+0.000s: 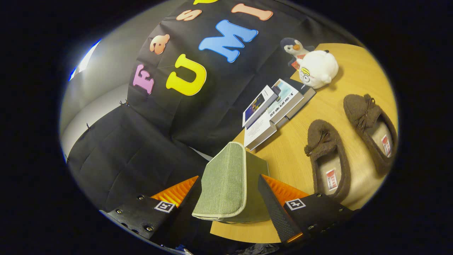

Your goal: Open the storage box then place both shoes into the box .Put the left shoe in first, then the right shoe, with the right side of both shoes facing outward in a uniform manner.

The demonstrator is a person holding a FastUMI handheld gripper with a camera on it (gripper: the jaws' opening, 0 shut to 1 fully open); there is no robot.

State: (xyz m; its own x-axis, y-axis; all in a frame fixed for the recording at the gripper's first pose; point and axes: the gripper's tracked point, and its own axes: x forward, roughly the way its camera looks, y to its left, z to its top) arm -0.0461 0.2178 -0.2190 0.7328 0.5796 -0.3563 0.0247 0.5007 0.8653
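Storage box (226,180) first: green woven fabric with pale piping, sitting low and centre in the frame at the near corner of the desk (357,74), right between the gripper's fingers. It looks light and soft-sided, so I'd expect the cloth to give under pressure; the stiffer piped edge of the lid seems the best place to take hold. The gripper (226,198) is spread wide, one finger on each side of the box, and I can't make out either one pressing the fabric. The lid looks down, so the opening is not yet done.

Over on the right of the frame lie the two shoes, fuzzy brown slippers with little bows: the nearer shoe (327,157) just beyond the right-hand finger, the farther shoe (371,131) beside it. Soft and floppy, by the look; the heel rim looks like the spot to pinch.

Books (274,109) sit stacked mid-frame, and plush toys (313,65) upper right.
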